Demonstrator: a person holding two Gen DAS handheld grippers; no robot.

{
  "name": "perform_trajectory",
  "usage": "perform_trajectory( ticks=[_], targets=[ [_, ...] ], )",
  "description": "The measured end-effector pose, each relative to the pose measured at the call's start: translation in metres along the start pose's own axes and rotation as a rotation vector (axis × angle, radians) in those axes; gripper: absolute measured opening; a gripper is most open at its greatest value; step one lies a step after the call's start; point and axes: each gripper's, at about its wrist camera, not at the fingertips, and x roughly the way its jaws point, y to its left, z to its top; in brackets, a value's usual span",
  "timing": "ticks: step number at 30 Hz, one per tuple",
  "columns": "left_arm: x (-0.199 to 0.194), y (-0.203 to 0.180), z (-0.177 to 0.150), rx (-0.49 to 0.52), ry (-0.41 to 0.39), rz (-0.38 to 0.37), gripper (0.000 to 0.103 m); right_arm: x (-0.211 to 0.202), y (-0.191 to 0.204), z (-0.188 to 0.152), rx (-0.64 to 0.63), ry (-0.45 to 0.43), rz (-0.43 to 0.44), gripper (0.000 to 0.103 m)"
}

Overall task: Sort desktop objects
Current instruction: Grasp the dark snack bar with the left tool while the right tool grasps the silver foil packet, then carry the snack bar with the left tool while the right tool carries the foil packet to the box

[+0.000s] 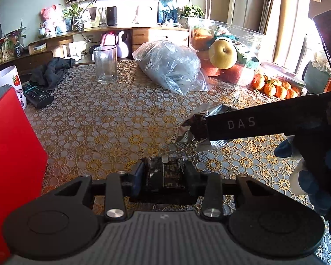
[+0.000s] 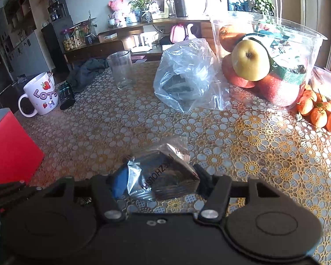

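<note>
down low over the flowered tablecloth [image 1: 112, 119], the left gripper [image 1: 164, 173] is clenched on a small dark printed packet [image 1: 165, 174], pads pressed to both its sides. just beside it, the right gripper [image 2: 158, 176] is clamped on a crinkled silver foil wrapper [image 2: 163, 176] resting on the cloth. a red box [image 1: 11, 154] stands at left, a clear glass [image 1: 104, 64] and a plastic bag [image 1: 172, 66] farther back.

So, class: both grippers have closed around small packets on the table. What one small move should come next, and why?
Probably lift both a little off the table. The left gripper has its jaws pressed on a dark packet, and the right gripper seems to clamp a silver packet. Both packets lie on the tablecloth, so a short lift would test each grip before sorting.
</note>
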Motion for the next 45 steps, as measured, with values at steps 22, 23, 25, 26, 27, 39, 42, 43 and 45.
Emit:
perform_trajectory(
  ticks=[22,23,25,26,27,39,42,43,45],
  targets=[
    [-0.067,-0.006,-0.028,0.004,0.023,-0.063,0.033,-0.094,0.009,-0.046,0.037,0.019,-0.007,0.059],
    [-0.072,-0.006,-0.028,-0.001,0.02,-0.066,0.033,-0.099,0.01,-0.048,0.042,0.018,-0.009,0.059],
    [-0.082,-0.006,-0.028,-0.006,0.01,-0.066,0.033,-0.109,0.012,-0.052,0.051,0.014,-0.01,0.059],
    [-0.086,-0.006,-0.027,-0.008,0.006,-0.067,0.033,-0.114,0.013,-0.054,0.055,0.013,-0.012,0.059],
    [-0.092,-0.006,-0.027,-0.008,0.0,-0.07,0.033,-0.118,0.014,-0.055,0.06,0.012,-0.012,0.059],
    [-0.158,-0.005,-0.026,-0.009,-0.071,-0.081,0.033,-0.176,0.043,-0.072,0.074,-0.001,0.002,0.059],
    [-0.173,-0.001,-0.027,-0.025,-0.076,-0.086,0.033,-0.19,0.053,-0.075,0.086,-0.016,0.003,0.059],
    [-0.177,0.001,-0.028,-0.026,-0.078,-0.087,0.033,-0.195,0.056,-0.076,0.086,-0.022,0.003,0.059],
    [-0.189,0.004,-0.029,-0.027,-0.083,-0.088,0.033,-0.203,0.064,-0.077,0.087,-0.03,0.005,0.059]
  ],
)
